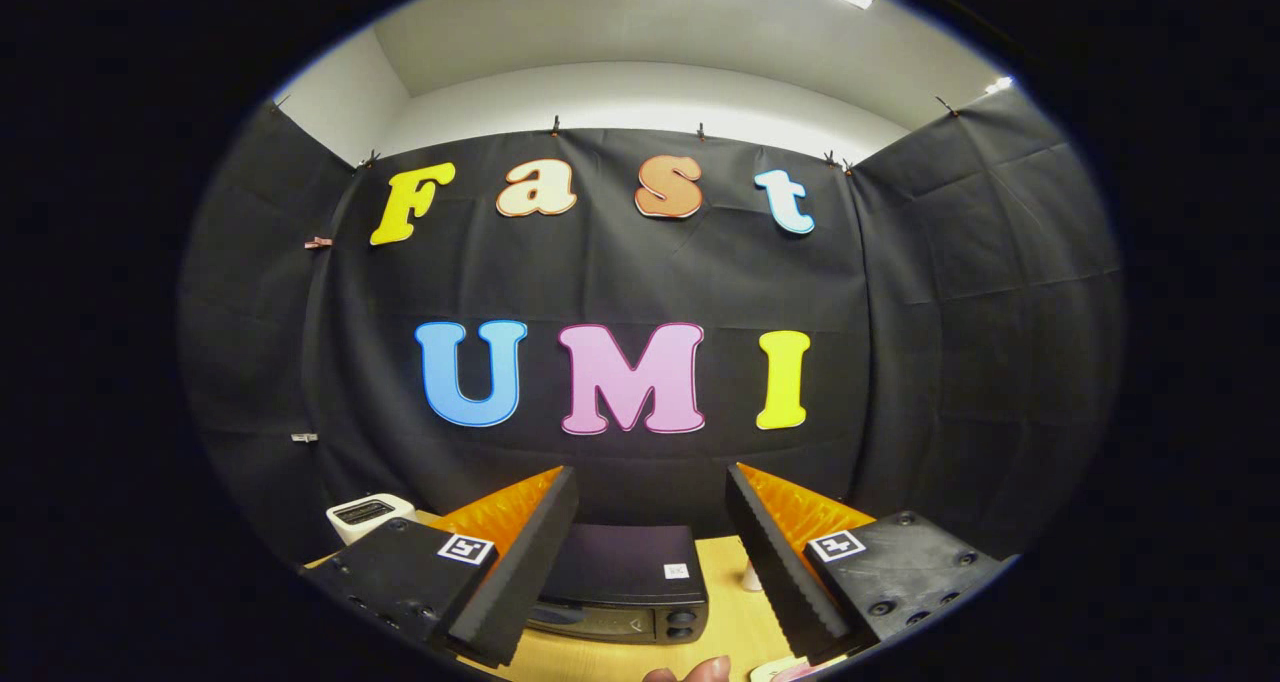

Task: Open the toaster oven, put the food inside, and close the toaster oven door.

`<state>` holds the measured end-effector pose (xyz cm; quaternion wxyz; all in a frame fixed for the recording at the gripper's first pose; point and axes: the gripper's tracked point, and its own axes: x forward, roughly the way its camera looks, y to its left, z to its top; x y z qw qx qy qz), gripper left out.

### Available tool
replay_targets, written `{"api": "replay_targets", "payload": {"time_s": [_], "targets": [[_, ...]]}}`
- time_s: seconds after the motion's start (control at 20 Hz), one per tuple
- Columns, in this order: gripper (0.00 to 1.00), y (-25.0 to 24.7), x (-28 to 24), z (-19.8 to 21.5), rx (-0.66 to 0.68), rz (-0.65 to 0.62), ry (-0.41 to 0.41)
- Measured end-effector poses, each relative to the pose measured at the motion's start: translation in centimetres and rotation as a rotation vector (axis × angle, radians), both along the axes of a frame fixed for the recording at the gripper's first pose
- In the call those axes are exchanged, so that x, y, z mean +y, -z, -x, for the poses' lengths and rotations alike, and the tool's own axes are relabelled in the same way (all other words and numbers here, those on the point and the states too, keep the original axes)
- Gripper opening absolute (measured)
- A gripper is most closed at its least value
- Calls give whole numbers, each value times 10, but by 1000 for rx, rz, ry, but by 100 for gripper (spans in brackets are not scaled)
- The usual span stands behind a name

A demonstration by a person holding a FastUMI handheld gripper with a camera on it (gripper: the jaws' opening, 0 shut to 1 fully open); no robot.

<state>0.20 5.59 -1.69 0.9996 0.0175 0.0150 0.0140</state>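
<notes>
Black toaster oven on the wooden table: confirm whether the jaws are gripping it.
No: the black toaster oven sits beyond the open gripper, untouched.

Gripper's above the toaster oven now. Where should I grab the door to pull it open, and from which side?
The gripper is open, raised above the toaster oven, which sits on the wooden table between and beyond the fingers. Its top and upper front with knobs face you; the handle isn't clearly visible. Probably come down at the front and pinch along the door's upper edge.

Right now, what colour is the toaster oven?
Black toaster oven, seen between the gripper fingers in the gripper view.
</notes>
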Motion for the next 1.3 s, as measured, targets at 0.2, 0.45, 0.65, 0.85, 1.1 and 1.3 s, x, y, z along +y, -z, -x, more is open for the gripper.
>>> {"api": "replay_targets", "payload": {"time_s": [0.2,0.45,0.65,0.85,1.1,1.3], "targets": [[99,40,50,-9,60,-15,-41],[99,124,93,-30,205,-58,-26],[99,198,106,-41,348,-69,4],[99,242,111,-48,418,-26,12],[99,277,123,-55,494,-14,4],[100,281,125,-43,505,19,-9]]}}
